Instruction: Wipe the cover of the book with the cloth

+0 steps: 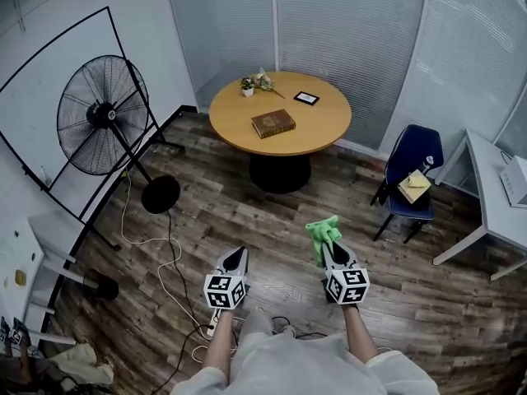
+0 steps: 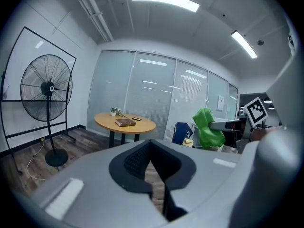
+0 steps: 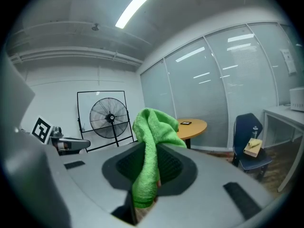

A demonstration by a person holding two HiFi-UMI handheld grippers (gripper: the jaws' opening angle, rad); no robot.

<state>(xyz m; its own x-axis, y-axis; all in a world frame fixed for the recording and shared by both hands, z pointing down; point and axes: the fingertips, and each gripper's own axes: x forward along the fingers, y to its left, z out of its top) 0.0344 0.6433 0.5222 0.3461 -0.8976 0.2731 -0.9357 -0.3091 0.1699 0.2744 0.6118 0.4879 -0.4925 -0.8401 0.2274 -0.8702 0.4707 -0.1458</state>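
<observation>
**Head view.** Both grippers are held low over the wood floor, well apart from the round worktop [image 1: 235, 126]. The book [image 1: 272, 123], brown, lies flat near the worktop's middle, closer to the near edge. A small potted plant [image 1: 248, 85] stands at the far left edge and a flat black-framed item [image 1: 306, 98] lies at the far edge. The left gripper [image 1: 238, 256] tapers to a single point. The right gripper [image 1: 328, 249] carries the green cloth [image 1: 323, 232], bunched at its tip. A standing fan [image 1: 103, 115] is off to the left and a blue chair [image 1: 416, 163] off to the right.

**Left gripper view.** I read the left gripper's [image 2: 152, 145] jaws as pressed together, with nothing between them. Past them this view shows the book [image 2: 125, 122] on the worktop [image 2: 146, 125], clear of everything. The right gripper [image 2: 219, 126] also comes in from the right edge, with the cloth [image 2: 207, 127] hanging off its tip.

**Right gripper view.** The right gripper's [image 3: 151, 152] jaws are pinching the cloth [image 3: 153, 125], which rises in a fold above them and drapes down between them. That fold covers most of the worktop [image 3: 195, 125], so only its right part with the black-framed item [image 3: 185, 123] shows, and the book is hidden. Only this view shows the left gripper [image 3: 84, 144] side-on, at the left.
</observation>
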